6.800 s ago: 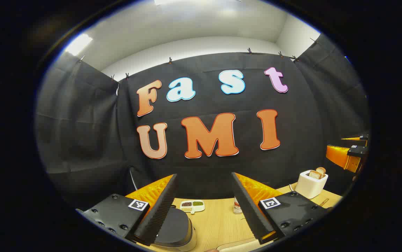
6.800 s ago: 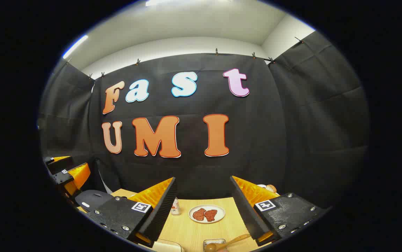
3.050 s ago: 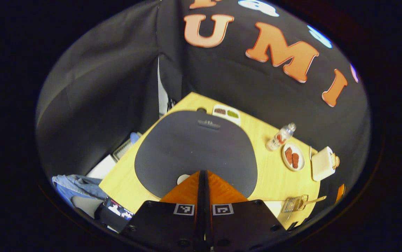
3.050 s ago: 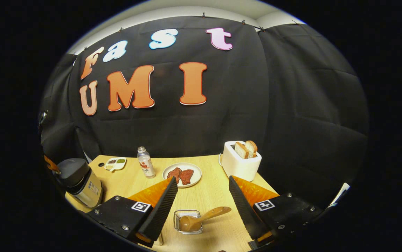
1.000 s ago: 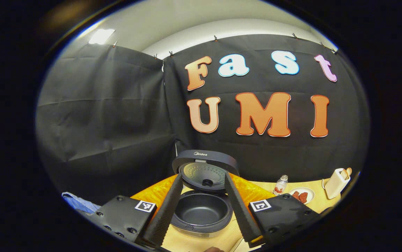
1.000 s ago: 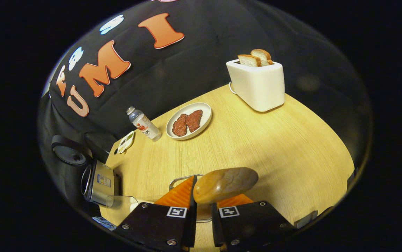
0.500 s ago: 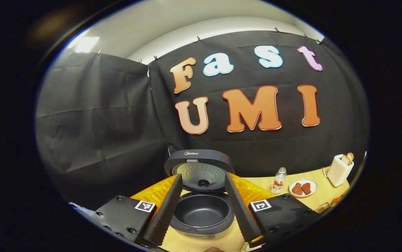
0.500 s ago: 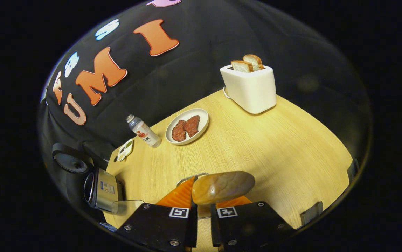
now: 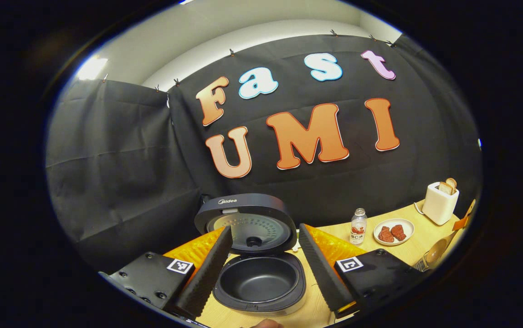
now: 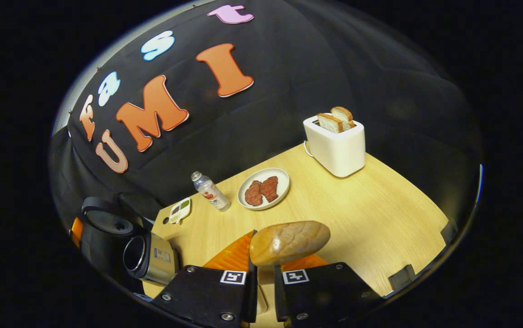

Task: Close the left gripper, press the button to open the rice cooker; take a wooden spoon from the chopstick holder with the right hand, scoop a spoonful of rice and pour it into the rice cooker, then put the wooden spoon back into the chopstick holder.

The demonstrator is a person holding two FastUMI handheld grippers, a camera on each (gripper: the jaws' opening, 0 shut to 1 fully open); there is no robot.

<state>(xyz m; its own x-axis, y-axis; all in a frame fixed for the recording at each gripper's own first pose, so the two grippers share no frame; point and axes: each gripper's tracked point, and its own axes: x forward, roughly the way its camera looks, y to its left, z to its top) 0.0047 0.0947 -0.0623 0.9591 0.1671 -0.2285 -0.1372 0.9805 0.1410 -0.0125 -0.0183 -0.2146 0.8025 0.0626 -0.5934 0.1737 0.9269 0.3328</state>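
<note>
Rice cooker [image 9: 261, 278], bottom centre of the left gripper view: lid raised, pot empty, framed by the wide-open left gripper [image 9: 261, 269]. Right gripper [image 10: 261, 273], bottom centre of the right gripper view: jaws narrow, clamping the wooden spoon [image 10: 289, 242]. Upper right: toaster [image 10: 336, 148] with 2 bread slices on the table [image 10: 380, 214].

Left gripper view: near, faces rice cooker [image 9: 257, 273]. Right gripper view: higher, angled down; shared: cooker, toaster [image 10: 336, 148]
</note>
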